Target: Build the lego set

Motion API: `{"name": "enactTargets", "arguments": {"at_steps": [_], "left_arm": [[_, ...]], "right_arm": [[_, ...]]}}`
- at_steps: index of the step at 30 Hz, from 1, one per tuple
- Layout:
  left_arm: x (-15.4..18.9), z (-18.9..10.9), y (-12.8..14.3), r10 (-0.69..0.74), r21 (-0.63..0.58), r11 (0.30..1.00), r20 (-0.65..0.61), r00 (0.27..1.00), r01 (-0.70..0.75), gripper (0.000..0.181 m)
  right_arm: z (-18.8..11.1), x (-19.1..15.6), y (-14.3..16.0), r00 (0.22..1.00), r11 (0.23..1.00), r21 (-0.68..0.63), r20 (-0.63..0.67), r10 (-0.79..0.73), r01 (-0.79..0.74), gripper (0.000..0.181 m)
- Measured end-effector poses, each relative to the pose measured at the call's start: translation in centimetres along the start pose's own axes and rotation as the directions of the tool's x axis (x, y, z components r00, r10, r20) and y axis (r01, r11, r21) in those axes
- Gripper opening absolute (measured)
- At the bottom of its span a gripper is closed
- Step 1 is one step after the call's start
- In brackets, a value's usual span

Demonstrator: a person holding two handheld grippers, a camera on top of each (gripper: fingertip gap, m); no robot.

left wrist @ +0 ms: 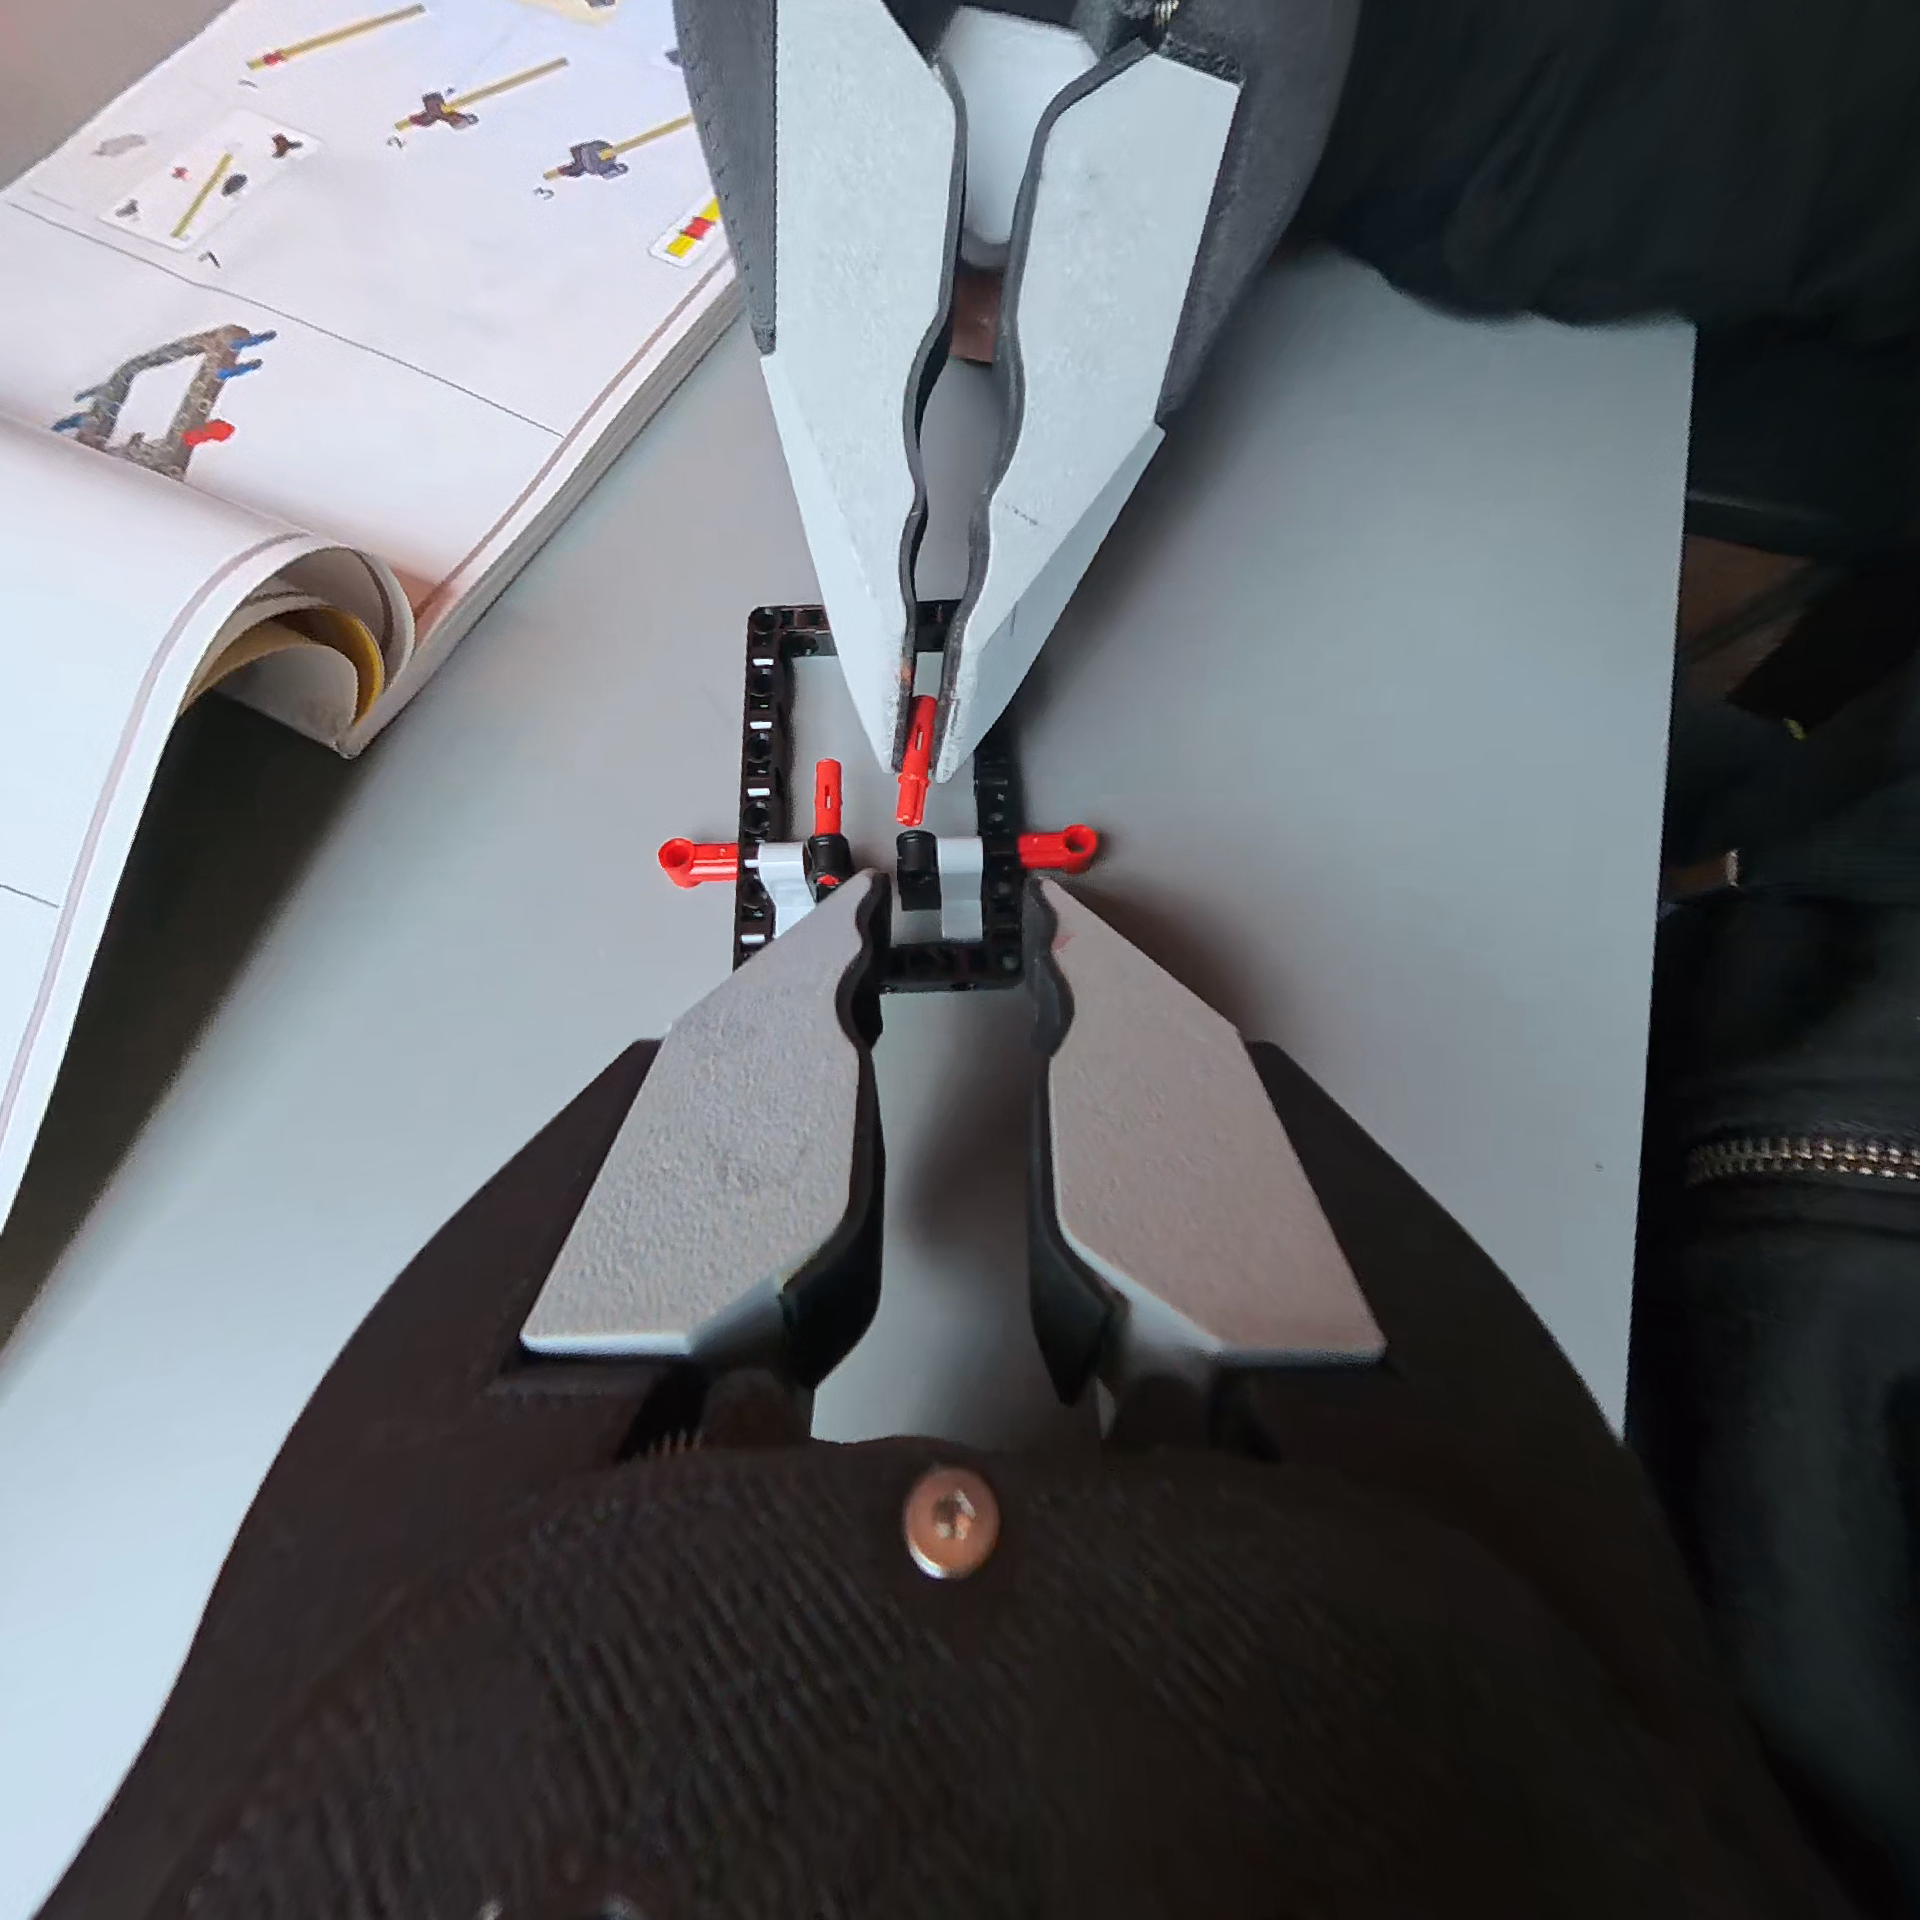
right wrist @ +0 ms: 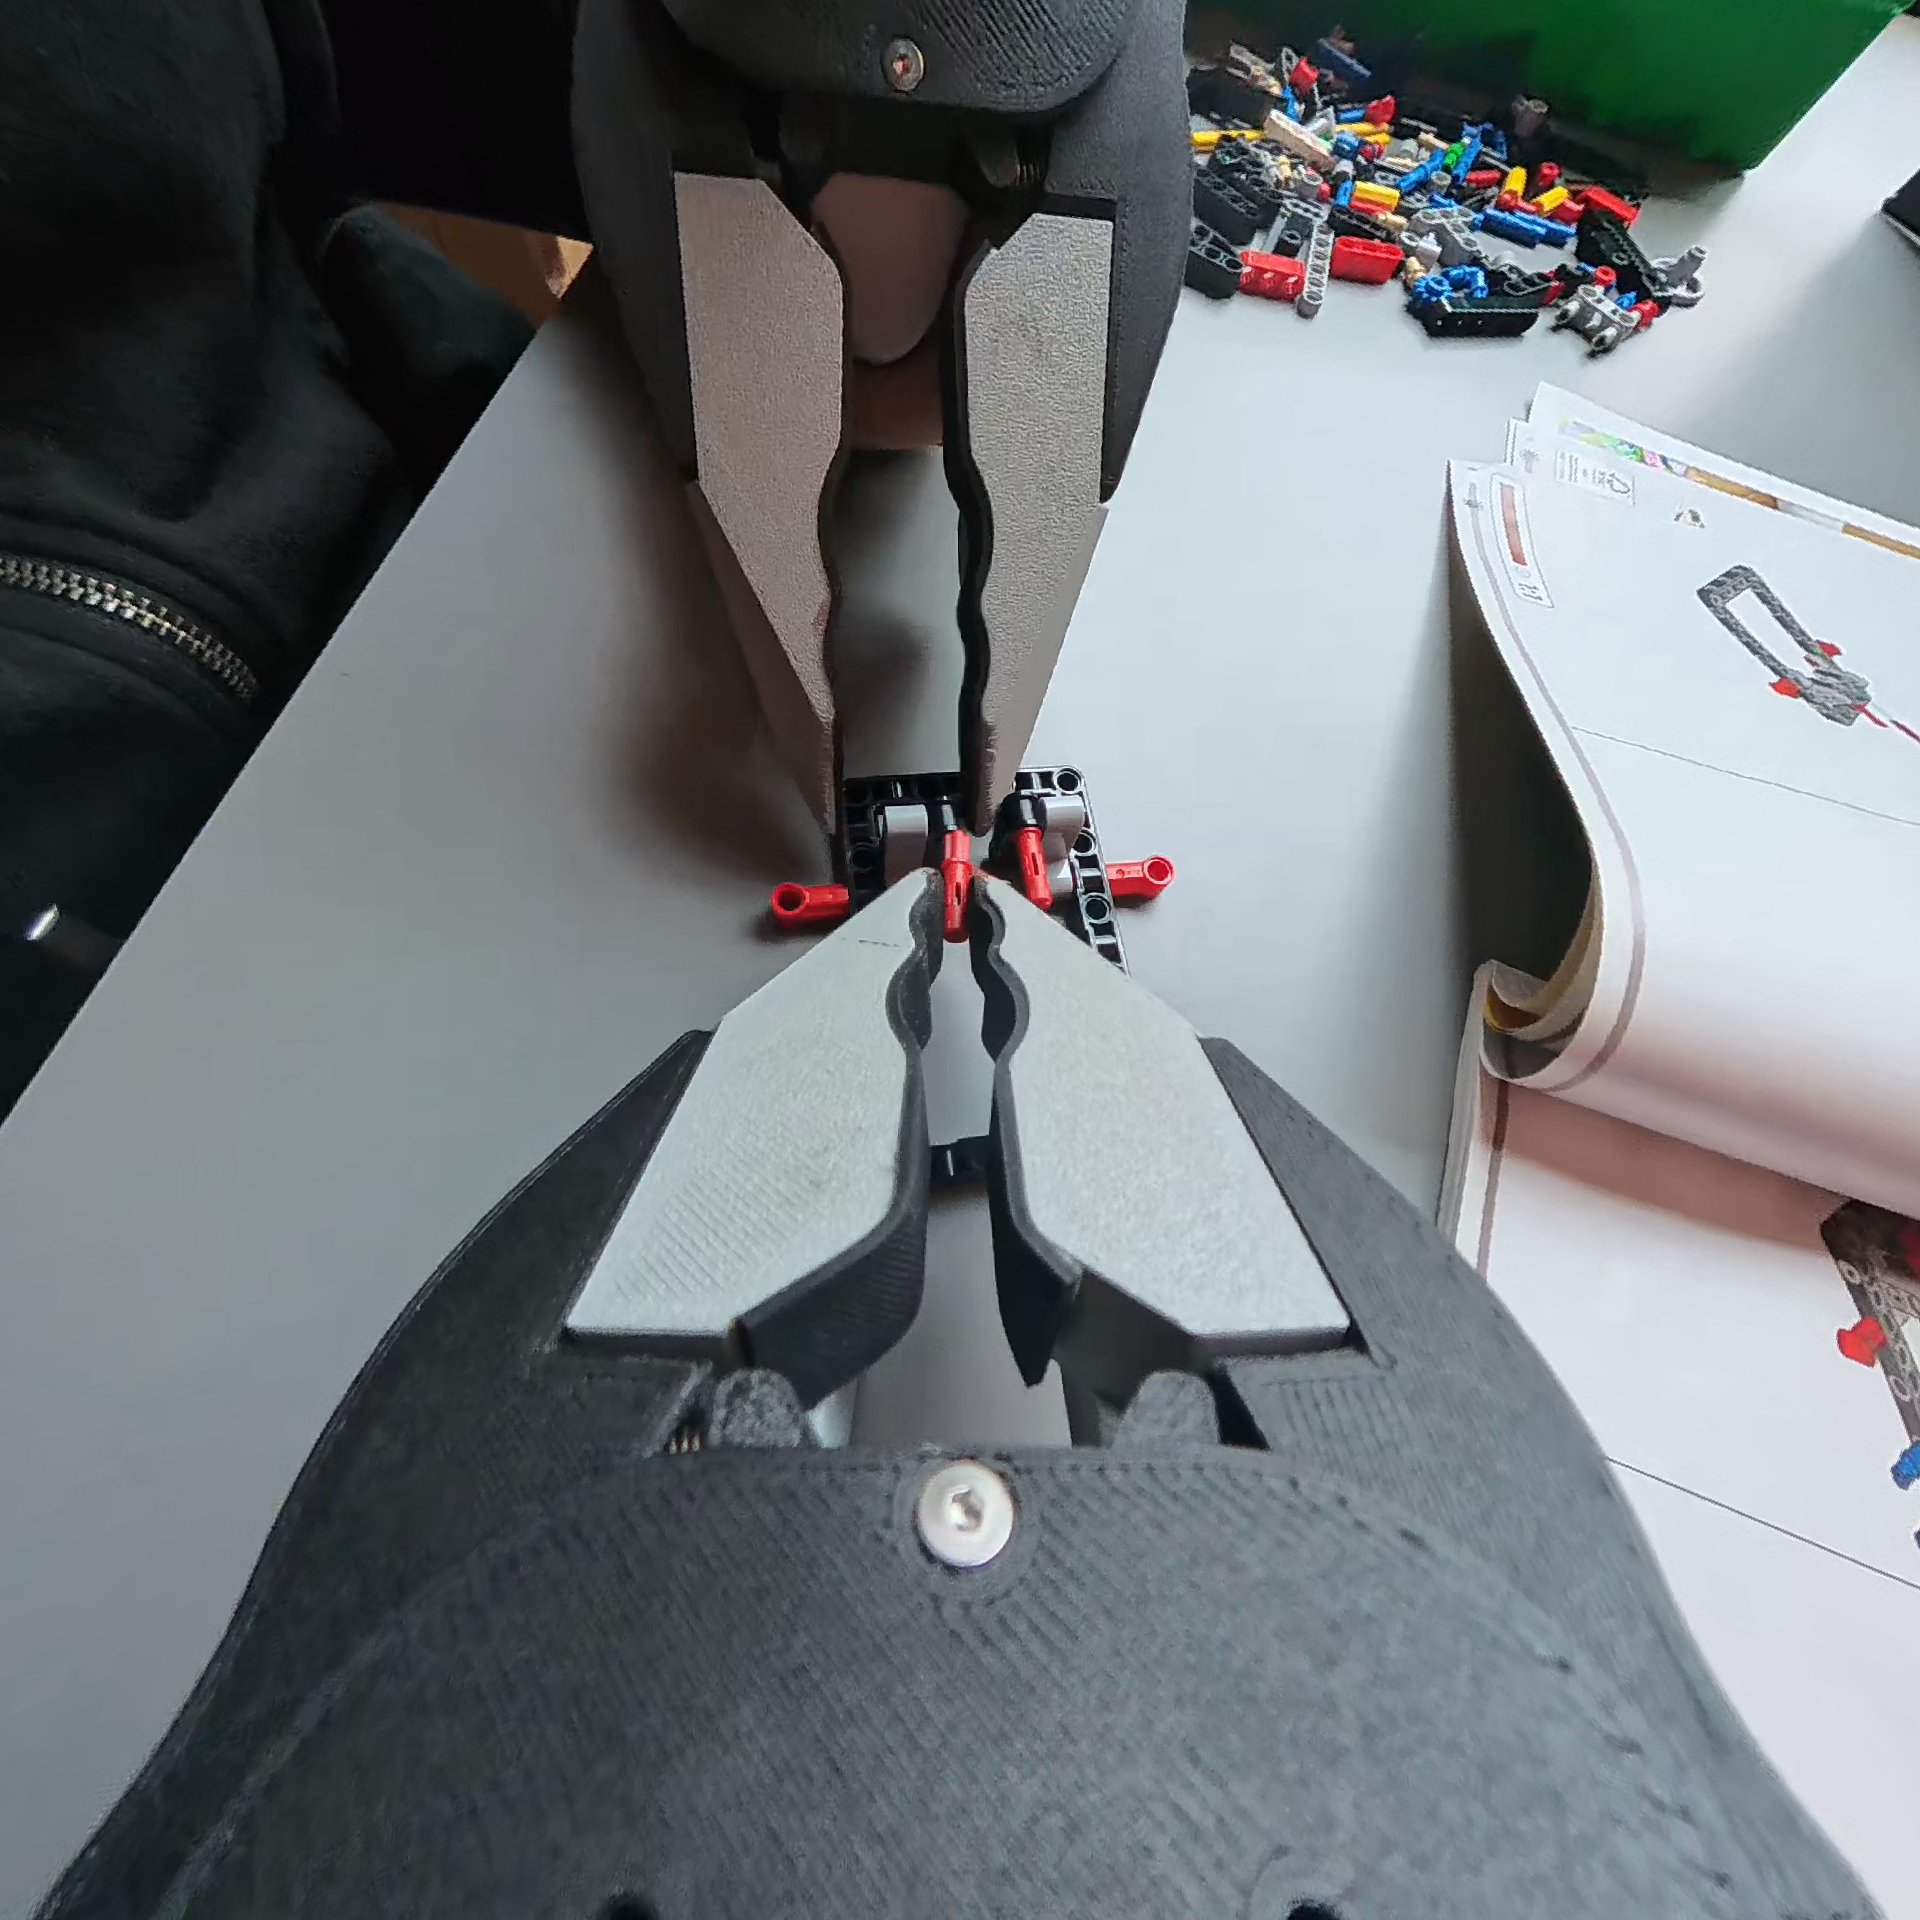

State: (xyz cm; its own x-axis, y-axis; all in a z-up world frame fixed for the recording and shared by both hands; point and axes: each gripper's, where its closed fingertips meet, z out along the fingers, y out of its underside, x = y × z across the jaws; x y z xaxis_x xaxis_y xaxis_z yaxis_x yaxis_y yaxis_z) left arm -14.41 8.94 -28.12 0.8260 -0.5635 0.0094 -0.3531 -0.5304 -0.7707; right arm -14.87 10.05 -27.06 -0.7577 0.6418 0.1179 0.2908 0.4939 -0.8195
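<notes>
On the left of my left wrist view lies the open paper instruction booklet point(left wrist: 312, 343) with its pages curled, on the pale grey table point(left wrist: 1351, 727). In the middle I see the black rectangular lego frame point(left wrist: 764, 748) made of beams with holes, lying flat on the table. It carries two light grey connector pieces point(left wrist: 961, 868) inside, a red pin with a ring end point(left wrist: 694, 856) sticking out at each side, and one red axle pin point(left wrist: 827, 792) already standing in the left black joint. My left gripper point(left wrist: 956, 904) has its fingers half open around the near end of the frame; whether they press the beams, I cannot tell. My right gripper point(left wrist: 921, 764) comes from the opposite side with narrow fingers, pinching a second small red axle pin point(left wrist: 914, 769) just above the right black joint point(left wrist: 912, 854). In my right wrist view, far to the right, a pile of loose coloured lego parts point(right wrist: 1434, 218) lies before a green box point(right wrist: 1538, 62).
</notes>
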Motion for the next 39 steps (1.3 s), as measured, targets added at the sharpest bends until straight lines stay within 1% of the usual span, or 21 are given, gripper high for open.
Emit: {"name": "enactTargets", "arguments": {"at_steps": [5, 19, 23, 31, 36, 39], "left_arm": [[-0.4, 0.3, -0.2, 0.002, -0.004, 1.0, 0.042, 0.999, -0.002, 0.014], [-0.2, 0.3, -0.1, -0.015, -0.007, 1.0, 0.003, 1.0, 0.015, 0.014], [-0.1, 0.3, -0.1, -0.012, -0.008, 1.0, -0.006, 1.0, 0.012, 0.014], [0.2, 0.2, 0.0, -0.007, -0.01, 1.0, -0.029, 1.0, 0.007, 0.014], [0.2, 0.4, -0.1, 0.001, -0.004, 1.0, -0.019, 1.0, -0.001, 0.014], [0.1, 0.4, -0.1, 0.005, -0.004, 1.0, -0.005, 1.0, -0.005, 0.014]], "right_arm": [[0.2, -0.1, 0.2, 1.0, 1.0, -0.019, 0.004, -0.011, 0.011, 0.001], [0.7, -0.5, 0.6, 0.999, 0.999, -0.051, 0.036, -0.004, 0.006, 0.002], [0.8, -0.5, 0.3, 0.999, 0.998, -0.047, 0.023, -0.04, 0.041, 0.002], [1.1, -0.8, 0.1, 0.998, 0.997, -0.054, 0.04, -0.047, 0.049, 0.001], [0.9, -0.8, 0.1, 0.998, 0.999, -0.042, 0.06, 0.02, -0.017, 0.001], [0.6, -0.6, 0.2, 0.999, 0.999, -0.038, 0.034, 0.0, 0.001, 0.002]]}}
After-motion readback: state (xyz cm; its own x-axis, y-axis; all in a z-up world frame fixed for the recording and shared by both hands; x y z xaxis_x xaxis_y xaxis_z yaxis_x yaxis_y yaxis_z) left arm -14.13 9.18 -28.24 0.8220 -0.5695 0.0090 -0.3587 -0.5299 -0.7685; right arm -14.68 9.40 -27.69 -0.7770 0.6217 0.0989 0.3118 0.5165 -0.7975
